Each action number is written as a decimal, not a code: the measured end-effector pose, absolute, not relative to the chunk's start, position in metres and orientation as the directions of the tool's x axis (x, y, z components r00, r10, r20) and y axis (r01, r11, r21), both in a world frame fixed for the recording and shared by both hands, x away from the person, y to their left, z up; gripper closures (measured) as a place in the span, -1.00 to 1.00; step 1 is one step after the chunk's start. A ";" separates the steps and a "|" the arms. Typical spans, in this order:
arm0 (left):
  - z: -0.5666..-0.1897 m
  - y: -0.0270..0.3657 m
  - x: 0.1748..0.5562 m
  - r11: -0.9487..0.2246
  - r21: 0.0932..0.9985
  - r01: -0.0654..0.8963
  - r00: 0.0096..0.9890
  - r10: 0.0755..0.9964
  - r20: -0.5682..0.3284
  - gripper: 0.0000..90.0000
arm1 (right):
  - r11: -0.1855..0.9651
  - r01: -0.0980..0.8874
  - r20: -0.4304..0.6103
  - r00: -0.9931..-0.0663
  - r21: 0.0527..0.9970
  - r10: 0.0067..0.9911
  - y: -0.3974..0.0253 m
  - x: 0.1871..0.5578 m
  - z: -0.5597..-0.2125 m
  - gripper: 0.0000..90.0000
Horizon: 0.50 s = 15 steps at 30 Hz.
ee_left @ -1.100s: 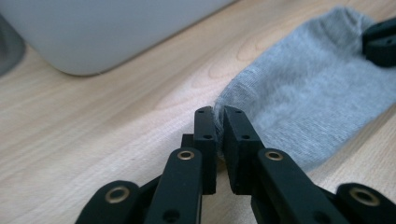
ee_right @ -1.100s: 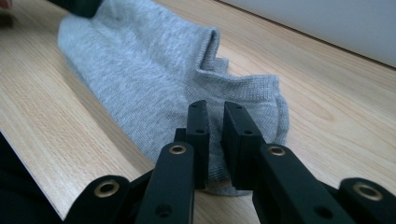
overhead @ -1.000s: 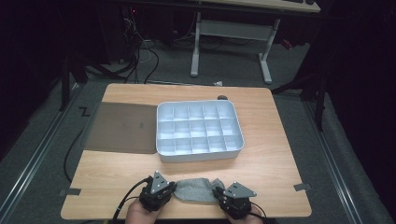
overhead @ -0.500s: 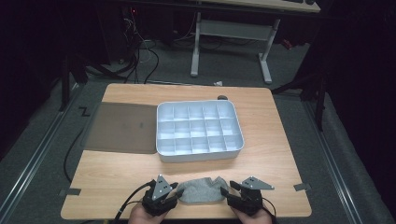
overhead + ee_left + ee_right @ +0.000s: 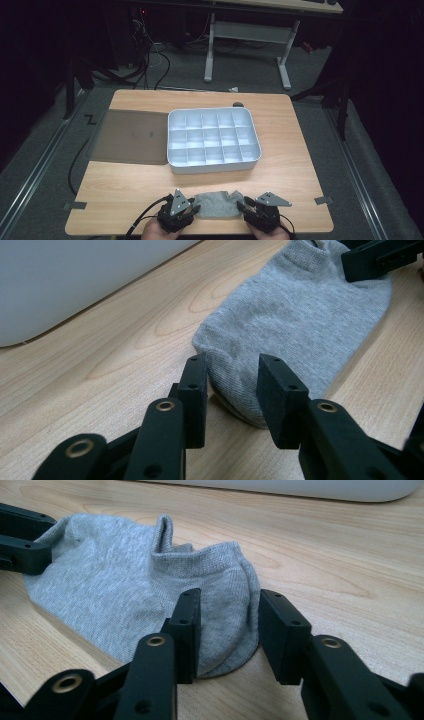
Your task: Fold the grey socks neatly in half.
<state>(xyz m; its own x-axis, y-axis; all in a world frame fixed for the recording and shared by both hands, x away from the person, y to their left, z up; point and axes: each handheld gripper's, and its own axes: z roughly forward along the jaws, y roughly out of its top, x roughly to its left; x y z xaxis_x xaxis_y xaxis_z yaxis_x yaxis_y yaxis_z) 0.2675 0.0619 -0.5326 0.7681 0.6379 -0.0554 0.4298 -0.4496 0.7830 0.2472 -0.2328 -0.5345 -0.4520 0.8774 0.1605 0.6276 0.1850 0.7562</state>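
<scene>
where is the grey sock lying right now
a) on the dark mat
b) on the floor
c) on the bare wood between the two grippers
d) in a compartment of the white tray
c: the grey sock lies flat on the wooden table, with the left gripper and right gripper at its two ends, jaws open around it.

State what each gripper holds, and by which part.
Nothing is clamped yet: both grippers' jaws stand open around opposite ends of the grey sock.

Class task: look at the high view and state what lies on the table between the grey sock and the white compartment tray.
Nothing: in the high view, only bare wooden table separates the grey sock from the white compartment tray.
</scene>
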 end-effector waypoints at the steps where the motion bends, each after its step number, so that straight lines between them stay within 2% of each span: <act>1: -0.533 0.061 0.267 -0.452 0.784 0.427 0.769 0.637 -0.051 0.46 | 0.185 0.627 0.160 -0.453 0.757 0.877 -0.233 0.247 -0.535 0.48; 6: -0.533 0.060 0.266 -0.451 0.784 0.427 0.770 0.636 -0.054 0.46 | 0.187 0.632 0.173 -0.463 0.752 0.869 -0.231 0.246 -0.535 0.78; 15: -0.528 0.060 0.265 -0.436 0.794 0.423 0.770 0.634 -0.062 0.37 | 0.172 0.603 0.150 -0.446 0.779 0.882 -0.238 0.245 -0.529 0.81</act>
